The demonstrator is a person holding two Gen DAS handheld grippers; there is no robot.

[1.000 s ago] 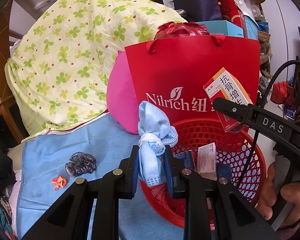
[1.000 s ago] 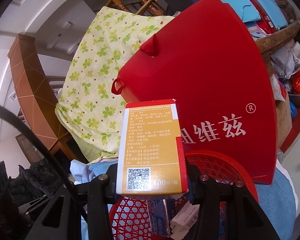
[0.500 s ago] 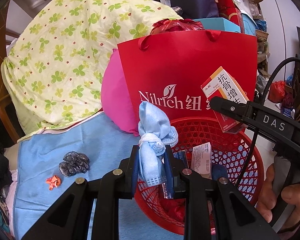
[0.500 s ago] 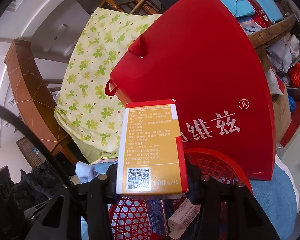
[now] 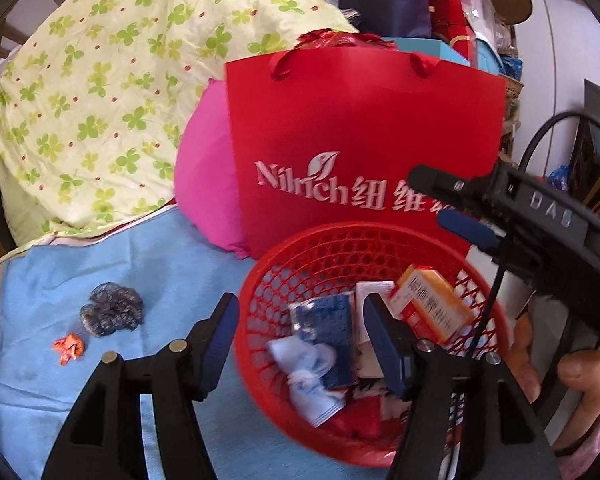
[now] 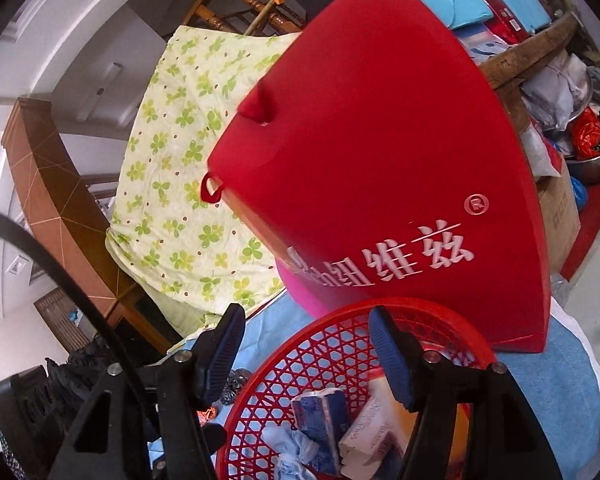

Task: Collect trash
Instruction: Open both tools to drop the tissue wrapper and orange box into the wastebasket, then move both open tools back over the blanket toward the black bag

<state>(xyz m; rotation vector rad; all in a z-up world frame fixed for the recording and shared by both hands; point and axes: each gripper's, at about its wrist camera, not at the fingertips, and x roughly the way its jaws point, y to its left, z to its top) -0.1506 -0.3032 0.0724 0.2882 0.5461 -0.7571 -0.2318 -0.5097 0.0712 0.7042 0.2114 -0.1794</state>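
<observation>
A red mesh basket (image 5: 340, 236) sits on the blue sheet (image 5: 160, 264). My left gripper (image 5: 300, 320) hangs over its near rim, jaws opening, nothing between the pads. The knotted blue cloth (image 5: 312, 368) lies in the basket beside a dark blue packet (image 5: 324, 320). The orange-and-red medicine box (image 5: 432, 308) lies tilted in the basket too. My right gripper (image 6: 306, 328) is over the basket (image 6: 340, 320), jaws opening and empty, with the box (image 6: 380, 432) below them. A crumpled dark wrapper (image 5: 112, 314) and a small orange wrapper (image 5: 69, 347) lie on the sheet at the left.
A red paper bag (image 5: 360, 140) stands right behind the basket, with a pink cushion (image 5: 204, 168) and a clover-print quilt (image 5: 100, 80) to its left. A person's hand (image 5: 572, 368) holds the right gripper at the basket's right side. Clutter fills the back right.
Both grippers opened. The blue cloth dropped out of the left one into the basket, and the medicine box dropped out of the right one into the basket.
</observation>
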